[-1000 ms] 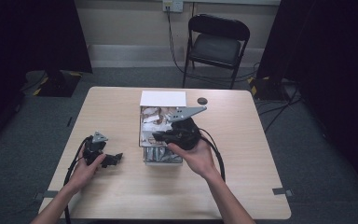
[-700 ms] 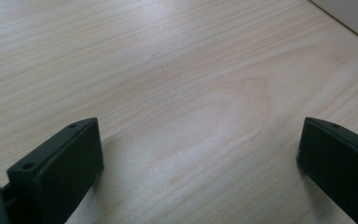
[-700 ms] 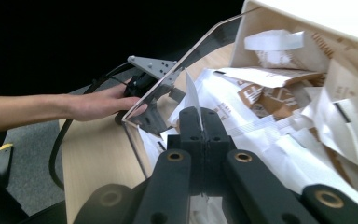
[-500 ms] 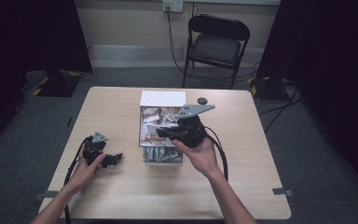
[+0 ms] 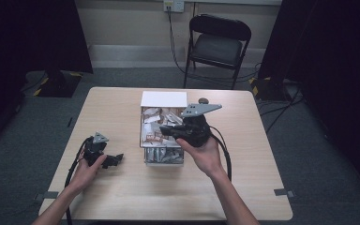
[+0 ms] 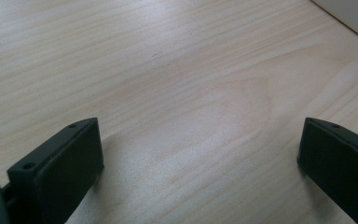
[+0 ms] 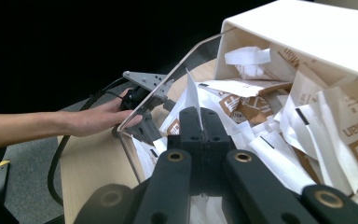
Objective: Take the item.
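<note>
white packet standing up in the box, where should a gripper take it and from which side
By its thin top edge, coming from above: the white packet stands upright among flat-lying packets in the clear box. The right gripper is pinched on that sheet just so.

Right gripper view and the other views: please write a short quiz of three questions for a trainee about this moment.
1. True or false: the right gripper pinches a white packet.
2. The left gripper is: A) open above the bare table; B) shut on a packet.
3. Fill in: the packets lie in a clear ____.

Key: 1 true; 2 A; 3 box.
</note>
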### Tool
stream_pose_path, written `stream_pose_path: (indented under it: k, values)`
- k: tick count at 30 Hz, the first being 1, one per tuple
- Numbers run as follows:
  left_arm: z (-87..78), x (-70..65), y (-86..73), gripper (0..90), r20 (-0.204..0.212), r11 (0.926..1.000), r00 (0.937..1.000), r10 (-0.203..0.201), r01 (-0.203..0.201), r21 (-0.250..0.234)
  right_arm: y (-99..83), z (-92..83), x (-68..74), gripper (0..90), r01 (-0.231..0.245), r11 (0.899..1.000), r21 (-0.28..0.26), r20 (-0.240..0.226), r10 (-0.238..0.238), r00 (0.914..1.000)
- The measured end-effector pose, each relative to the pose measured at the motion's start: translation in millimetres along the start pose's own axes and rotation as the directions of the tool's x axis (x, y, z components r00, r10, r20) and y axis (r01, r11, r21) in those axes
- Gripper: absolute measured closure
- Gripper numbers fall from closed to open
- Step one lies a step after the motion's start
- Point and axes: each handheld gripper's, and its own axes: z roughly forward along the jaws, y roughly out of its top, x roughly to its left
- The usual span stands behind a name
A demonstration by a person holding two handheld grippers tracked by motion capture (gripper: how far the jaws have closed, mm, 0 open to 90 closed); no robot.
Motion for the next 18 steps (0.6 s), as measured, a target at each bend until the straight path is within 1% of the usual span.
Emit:
stream_pose_path:
  k: [6, 16, 18]
  values:
    - [-0.1, 0.0, 0.0, 0.0, 0.000, 1.0000, 1.0000, 0.001, -0.001, 0.001, 1.7, -4.2, 1.2, 90.0, 0.003, 1.000, -0.017, 0.001, -0.003, 1.0000]
    - [0.1, -0.2, -0.1, 0.0, 0.002, 1.0000, 1.0000, -0.003, 0.003, 0.000, 3.4, -7.5, 3.3, 90.0, 0.008, 1.000, -0.026, 0.005, -0.008, 1.0000]
    - [0.0, -0.1, 0.0, 0.0, 0.000, 1.0000, 1.0000, -0.001, 0.001, 0.000, 4.8, -10.0, 4.9, 90.0, 0.016, 0.999, -0.033, 0.006, -0.016, 0.9998]
